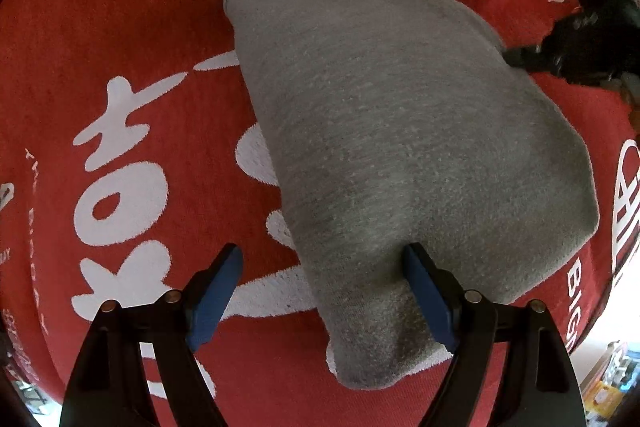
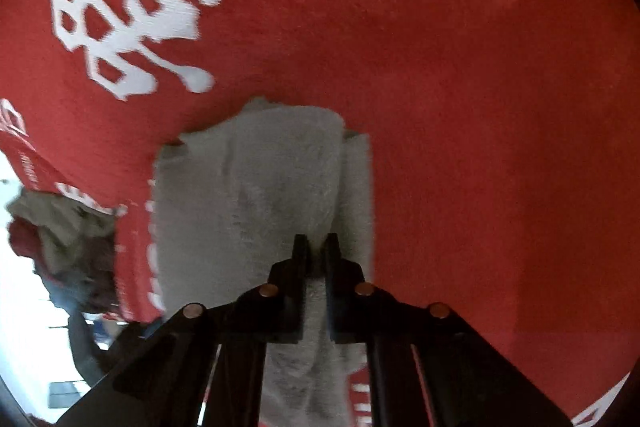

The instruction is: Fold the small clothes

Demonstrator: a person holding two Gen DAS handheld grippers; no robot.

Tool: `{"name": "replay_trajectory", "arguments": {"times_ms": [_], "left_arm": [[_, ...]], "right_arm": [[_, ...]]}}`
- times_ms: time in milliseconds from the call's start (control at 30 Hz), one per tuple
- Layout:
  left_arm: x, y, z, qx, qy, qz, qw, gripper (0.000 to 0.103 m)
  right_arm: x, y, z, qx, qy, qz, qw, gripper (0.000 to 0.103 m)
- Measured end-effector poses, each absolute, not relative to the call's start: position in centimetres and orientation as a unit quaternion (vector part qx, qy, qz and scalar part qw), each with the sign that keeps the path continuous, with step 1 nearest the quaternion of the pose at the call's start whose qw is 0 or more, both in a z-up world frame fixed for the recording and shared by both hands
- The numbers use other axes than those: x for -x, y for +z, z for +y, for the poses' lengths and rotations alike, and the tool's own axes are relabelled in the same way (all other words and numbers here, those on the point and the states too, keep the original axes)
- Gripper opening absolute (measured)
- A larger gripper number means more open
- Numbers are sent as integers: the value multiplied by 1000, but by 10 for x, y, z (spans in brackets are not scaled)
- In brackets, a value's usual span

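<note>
My left gripper [image 1: 322,267] hangs with its jaws spread wide over the near end of a folded grey garment [image 1: 400,131], which lies on a red cloth [image 1: 120,7] printed with large white characters. One blue-padded finger [image 1: 424,291] presses against the fabric's top; the other stands clear on the red cloth beside it. The garment sits toward the middle of the cloth, its far end reaching toward the cloth's far edge. At the garment's right-hand edge in the left wrist view, my right gripper [image 1: 520,57] meets the fabric. Seen from the right wrist, the right gripper [image 2: 316,247] has its jaws drawn narrow, pinching a raised ridge of the grey garment [image 2: 280,179] between the fingertips. That frame is blurred.
</note>
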State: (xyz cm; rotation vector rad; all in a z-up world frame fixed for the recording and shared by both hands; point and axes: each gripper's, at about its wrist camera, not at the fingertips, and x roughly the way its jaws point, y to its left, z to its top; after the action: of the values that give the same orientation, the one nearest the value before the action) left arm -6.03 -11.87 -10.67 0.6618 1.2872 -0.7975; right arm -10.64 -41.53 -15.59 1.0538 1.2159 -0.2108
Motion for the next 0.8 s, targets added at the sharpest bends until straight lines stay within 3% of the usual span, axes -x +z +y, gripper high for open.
{"name": "replay_trajectory", "arguments": {"times_ms": [133, 400, 500, 567, 600, 733, 800], "left_arm": [[57, -105, -115, -299, -350, 573, 678, 83], [54, -104, -118, -305, -343, 578, 675, 83], [57, -100, -120, -308, -341, 578, 674, 83], [57, -100, -121, -308, -341, 579, 673, 83], [59, -99, -123, -309, -341, 579, 673, 83], [59, -100, -125, -309, -340, 580, 673, 84], [59, -100, -125, -309, -339, 580, 673, 86]], "right_arm": [[120, -177, -423, -475, -126, 566, 662, 3], [147, -150, -416, -505, -140, 540, 658, 6], [150, -142, -413, -515, -134, 533, 658, 23], [141, -136, -405, -526, -111, 515, 668, 58], [138, -137, -403, -530, -102, 508, 672, 60], [112, -146, -399, -546, -76, 496, 670, 57], [97, -157, -393, -531, -85, 521, 663, 25]]}}
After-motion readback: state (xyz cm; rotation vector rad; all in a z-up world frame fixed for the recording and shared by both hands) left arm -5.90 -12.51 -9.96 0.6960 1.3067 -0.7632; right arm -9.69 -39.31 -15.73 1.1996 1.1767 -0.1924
